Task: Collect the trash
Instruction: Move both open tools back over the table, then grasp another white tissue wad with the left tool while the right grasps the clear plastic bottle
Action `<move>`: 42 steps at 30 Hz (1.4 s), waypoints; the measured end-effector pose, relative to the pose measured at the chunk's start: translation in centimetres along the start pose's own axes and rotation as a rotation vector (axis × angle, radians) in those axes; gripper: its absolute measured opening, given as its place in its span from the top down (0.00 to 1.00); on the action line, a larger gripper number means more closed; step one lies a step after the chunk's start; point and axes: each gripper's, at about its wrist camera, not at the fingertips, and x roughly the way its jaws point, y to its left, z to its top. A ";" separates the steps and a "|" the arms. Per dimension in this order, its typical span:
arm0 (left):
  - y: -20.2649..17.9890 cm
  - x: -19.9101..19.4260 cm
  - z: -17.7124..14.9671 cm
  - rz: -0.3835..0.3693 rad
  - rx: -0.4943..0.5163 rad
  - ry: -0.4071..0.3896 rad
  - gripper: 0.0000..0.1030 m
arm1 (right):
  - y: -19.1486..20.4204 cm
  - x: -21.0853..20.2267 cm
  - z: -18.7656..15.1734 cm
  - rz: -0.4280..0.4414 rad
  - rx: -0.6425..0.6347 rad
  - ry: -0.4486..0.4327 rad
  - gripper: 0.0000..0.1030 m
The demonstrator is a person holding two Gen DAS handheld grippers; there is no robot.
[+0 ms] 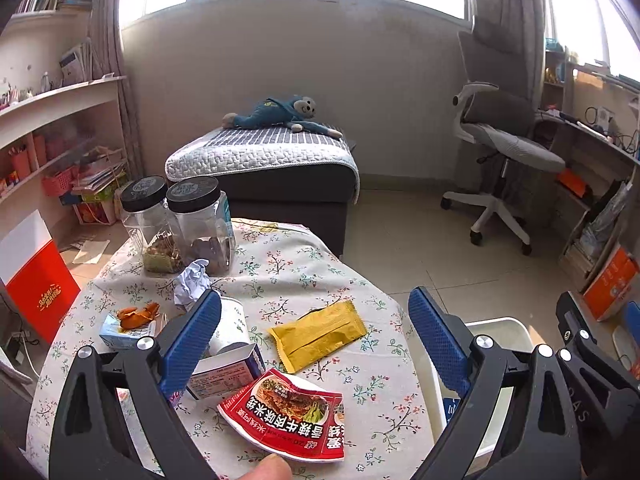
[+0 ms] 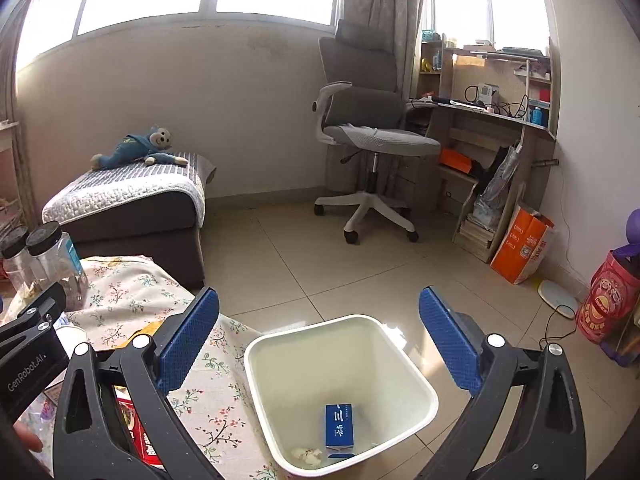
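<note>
Several pieces of trash left on the worktop, a little already binned.

Largest first: the worktop with the floral cloth [image 1: 304, 264] fills the lower left of the left wrist view, and the cream plastic waste bin [image 2: 404, 364] sits at lower centre of the right wrist view, just beside it, holding a blue carton [image 2: 339, 425] and some pale scraps. By my reading the job is early: the red noodle-cup lid [image 1: 292, 412], yellow foil wrapper [image 1: 320, 334], white paper cup [image 1: 231, 326], crumpled white paper [image 1: 192, 282] and orange peel [image 1: 136, 314] all wait. The left gripper [image 1: 316, 340] is spread wide above the lid and wrapper, gripping nothing; the right gripper [image 2: 320, 344] is equally wide over the bin, empty.
</note>
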 end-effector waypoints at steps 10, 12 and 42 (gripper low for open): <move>5.9 0.1 -0.2 0.087 -0.046 0.017 0.11 | 6.0 -0.8 -0.1 0.106 -0.040 0.016 0.07; 7.1 0.1 -0.2 0.106 -0.061 0.019 0.11 | 7.1 -1.2 -0.1 0.124 -0.050 0.012 0.07; 30.4 9.4 -10.2 0.247 -0.451 0.643 0.27 | 22.8 -0.7 -4.8 0.484 -0.154 0.386 0.07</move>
